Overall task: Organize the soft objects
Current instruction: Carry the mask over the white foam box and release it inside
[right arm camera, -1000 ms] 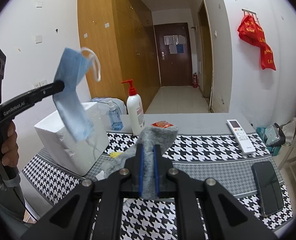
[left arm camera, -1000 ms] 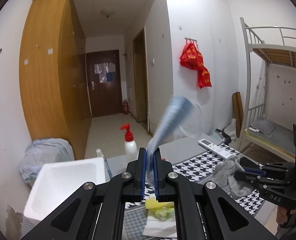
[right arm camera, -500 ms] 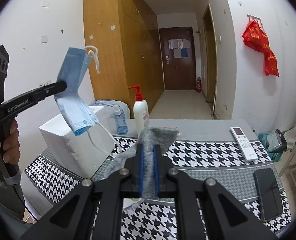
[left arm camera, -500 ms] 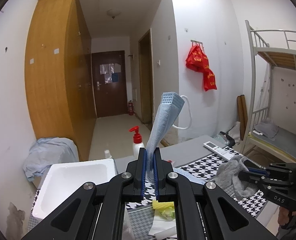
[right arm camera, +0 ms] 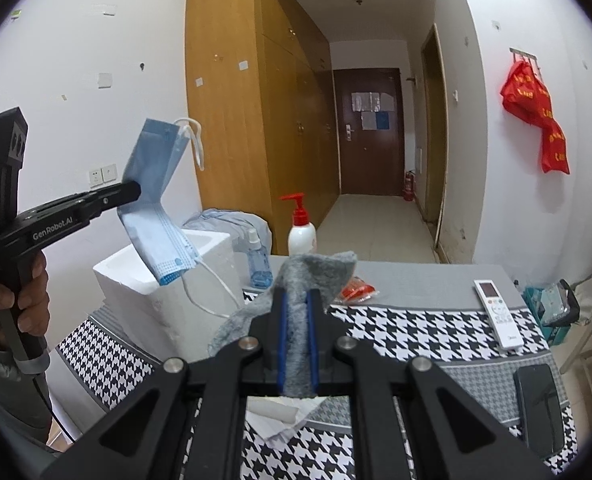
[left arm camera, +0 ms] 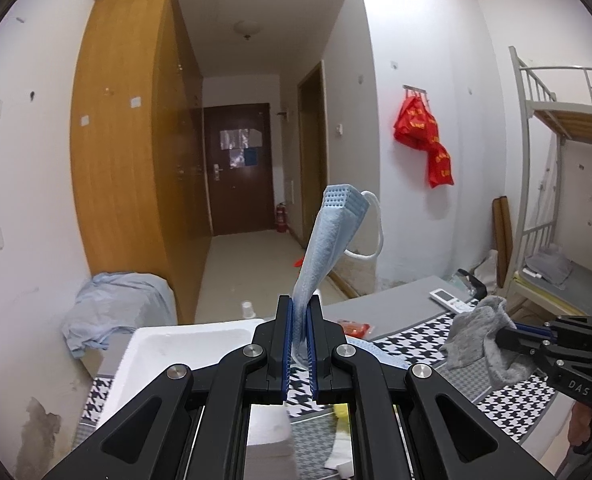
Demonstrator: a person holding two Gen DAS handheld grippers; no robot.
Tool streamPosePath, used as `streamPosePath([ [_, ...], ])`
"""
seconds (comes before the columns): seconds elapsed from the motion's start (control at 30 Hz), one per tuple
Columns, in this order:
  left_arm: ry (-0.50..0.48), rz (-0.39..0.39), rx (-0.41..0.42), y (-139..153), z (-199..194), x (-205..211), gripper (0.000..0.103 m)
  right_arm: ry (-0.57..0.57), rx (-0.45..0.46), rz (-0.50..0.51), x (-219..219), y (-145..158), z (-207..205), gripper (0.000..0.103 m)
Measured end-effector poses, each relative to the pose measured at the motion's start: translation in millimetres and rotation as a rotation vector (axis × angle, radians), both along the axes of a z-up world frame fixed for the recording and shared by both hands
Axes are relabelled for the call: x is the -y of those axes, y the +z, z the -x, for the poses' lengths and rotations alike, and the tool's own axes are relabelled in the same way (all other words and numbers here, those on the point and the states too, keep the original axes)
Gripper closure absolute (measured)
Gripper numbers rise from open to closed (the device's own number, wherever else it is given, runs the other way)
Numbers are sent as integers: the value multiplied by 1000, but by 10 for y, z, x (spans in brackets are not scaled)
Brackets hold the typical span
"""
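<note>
My left gripper (left arm camera: pixel 300 312) is shut on a light blue face mask (left arm camera: pixel 328 240) and holds it in the air above the white foam box (left arm camera: pixel 183 344). From the right wrist view the mask (right arm camera: pixel 155 200) hangs folded from the left gripper (right arm camera: pixel 129 192), its ear loops dangling over the foam box (right arm camera: pixel 135 276). My right gripper (right arm camera: pixel 296 308) is shut on a grey fuzzy cloth (right arm camera: pixel 312 272), held above the houndstooth table. The cloth also shows in the left wrist view (left arm camera: pixel 480 336), in the right gripper (left arm camera: pixel 508 334).
On the houndstooth tablecloth (right arm camera: pixel 416 328) stand a white pump bottle (right arm camera: pixel 302 232), a blue spray bottle (right arm camera: pixel 257 264), a red packet (right arm camera: pixel 356 290), a white remote (right arm camera: pixel 498 314) and a dark phone (right arm camera: pixel 540 412). Tissue and a yellow item (left arm camera: pixel 342 414) lie below the left gripper.
The left gripper has risen and tilted with the mask, which has stopped swinging and now hangs still over the foam box. The right gripper with the grey cloth has barely moved.
</note>
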State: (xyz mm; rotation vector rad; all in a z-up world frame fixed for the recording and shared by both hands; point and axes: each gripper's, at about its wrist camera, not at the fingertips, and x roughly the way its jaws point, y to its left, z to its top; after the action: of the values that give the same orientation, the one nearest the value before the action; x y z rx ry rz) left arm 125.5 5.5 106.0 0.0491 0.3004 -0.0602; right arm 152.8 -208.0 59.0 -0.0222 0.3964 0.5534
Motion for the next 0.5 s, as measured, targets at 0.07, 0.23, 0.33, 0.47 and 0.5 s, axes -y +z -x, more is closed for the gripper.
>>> streamPosePath([
  [0.07, 11, 3, 0, 14, -5, -51, 96, 12, 3, 0, -44, 18, -11, 91],
  [0.23, 52, 7, -2, 16, 11, -183, 96, 49, 11, -2, -154, 40, -22, 91],
  [0.33, 81, 10, -2, 26, 22, -273, 96, 76, 13, -4, -226, 51, -46, 91],
  [0.47, 117, 13, 2, 45, 54, -388, 96, 107, 20, -3, -324, 86, -61, 91],
  [0.5, 124, 12, 2, 48, 64, -411, 96, 115, 23, -1, -350, 96, -61, 91],
])
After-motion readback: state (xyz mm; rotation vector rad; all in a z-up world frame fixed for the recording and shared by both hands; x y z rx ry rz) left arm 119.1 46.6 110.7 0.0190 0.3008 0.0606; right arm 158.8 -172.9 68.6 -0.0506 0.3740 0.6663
